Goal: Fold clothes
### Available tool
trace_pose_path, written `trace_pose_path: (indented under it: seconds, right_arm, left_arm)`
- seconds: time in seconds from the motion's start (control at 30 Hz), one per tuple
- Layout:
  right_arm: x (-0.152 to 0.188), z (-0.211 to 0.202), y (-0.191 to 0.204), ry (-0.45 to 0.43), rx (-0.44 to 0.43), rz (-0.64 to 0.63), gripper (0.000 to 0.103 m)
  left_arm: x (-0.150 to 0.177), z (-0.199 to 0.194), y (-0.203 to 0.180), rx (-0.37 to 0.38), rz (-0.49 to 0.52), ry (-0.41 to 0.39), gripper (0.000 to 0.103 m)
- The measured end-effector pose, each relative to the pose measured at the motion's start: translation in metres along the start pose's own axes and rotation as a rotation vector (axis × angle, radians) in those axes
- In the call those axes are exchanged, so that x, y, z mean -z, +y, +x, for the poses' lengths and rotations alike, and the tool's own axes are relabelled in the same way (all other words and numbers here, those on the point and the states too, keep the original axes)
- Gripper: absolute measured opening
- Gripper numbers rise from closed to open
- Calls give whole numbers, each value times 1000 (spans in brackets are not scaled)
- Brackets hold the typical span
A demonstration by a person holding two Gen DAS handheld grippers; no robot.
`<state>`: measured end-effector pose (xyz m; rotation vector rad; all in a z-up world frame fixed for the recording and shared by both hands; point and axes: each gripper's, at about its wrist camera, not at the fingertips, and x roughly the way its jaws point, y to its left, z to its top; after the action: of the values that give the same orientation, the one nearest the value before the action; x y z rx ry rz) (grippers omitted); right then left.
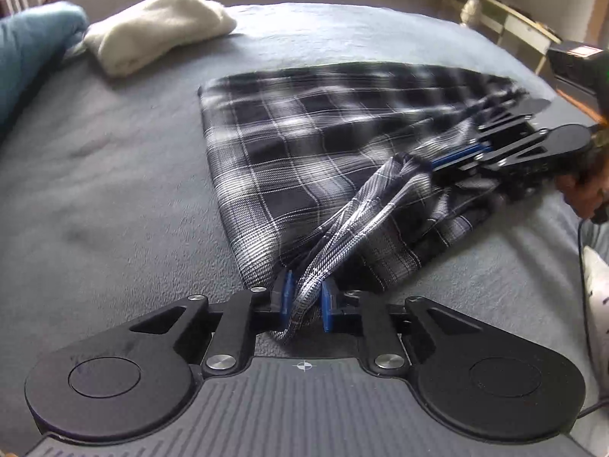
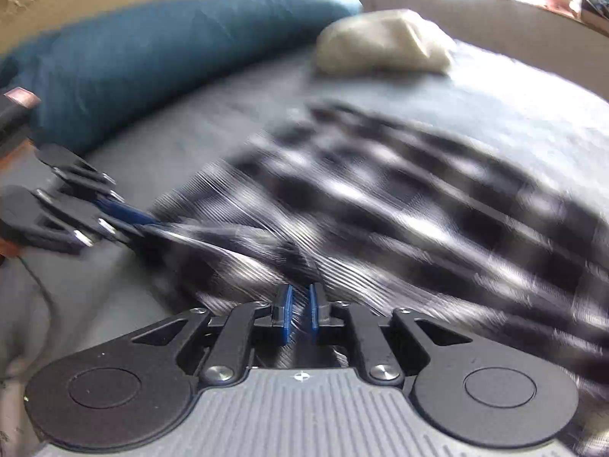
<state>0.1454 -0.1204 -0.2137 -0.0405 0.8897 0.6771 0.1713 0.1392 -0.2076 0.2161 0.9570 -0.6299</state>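
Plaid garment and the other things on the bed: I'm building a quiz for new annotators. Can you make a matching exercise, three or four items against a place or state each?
Column one:
1. plaid garment
2. cream folded cloth
3. teal blanket
4. left gripper

Column two:
A. bunched along the bed's edge
B. shut on a gathered strip of fabric
C. spread on the grey bedcover
D. lying beyond the garment

Pairs: 1-C, 2-D, 3-A, 4-B

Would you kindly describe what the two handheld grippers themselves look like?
The left gripper and the right gripper match: black linkage arms with round black discs at each side, silver pivot screws, blue finger pads, and a grey ribbed body marked with a small crosshair. A thin dark cable trails near the right one.
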Motion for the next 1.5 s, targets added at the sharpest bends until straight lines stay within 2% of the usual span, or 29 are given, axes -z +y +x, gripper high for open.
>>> trace_pose_path:
  seconds: [0.2, 0.4, 0.47, 0.63, 0.77, 0.93, 1.0, 1.17, 1.23, 1.3, 1.37, 1.43, 1.5]
  right_arm:
    - [-4, -22, -9, -78, -66, 73, 11]
    - [13, 6, -43, -46, -68, 286, 10]
    - [14, 6, -42, -51, -61, 285, 10]
    - [16, 5, -37, -62, -34, 261, 10]
    - [24, 4, -39, -84, -36, 286, 11]
    - [24, 1, -39, -89, -30, 341, 11]
    - [25, -17, -37, -131, 19, 314, 11]
    - [31, -66, -36, -242, 161, 255, 11]
    - [48, -84, -49, -263, 266, 289, 11]
    - [72, -88, -67, -215, 418, 343, 11]
    - [102, -91, -94, -203, 423, 486, 8]
    - [109, -104, -108, -247, 360, 613, 9]
    - [101, -117, -106, -303, 384, 594, 11]
  left_arm:
    - [1, 3, 8, 30, -47, 10, 16]
    - [-9, -12, 19, 72, -134, 42, 18]
    - [-17, -27, 20, 75, -128, 18, 19]
    - [-42, -56, 8, 117, -82, -106, 24]
    - [-52, -29, -28, 152, 5, -105, 25]
    - [-46, 36, -64, 14, -15, -111, 25]
    - [-41, 50, -65, -4, -41, -109, 25]
    - [-39, 53, -55, 25, -103, -121, 25]
    - [-39, 53, -53, 33, -121, -120, 25]
    - [-40, 54, -54, 36, -127, -120, 26]
    - [-40, 55, -54, 37, -128, -120, 26]
    - [-40, 55, -55, 34, -131, -118, 26]
    - [-40, 55, -55, 32, -137, -116, 26]
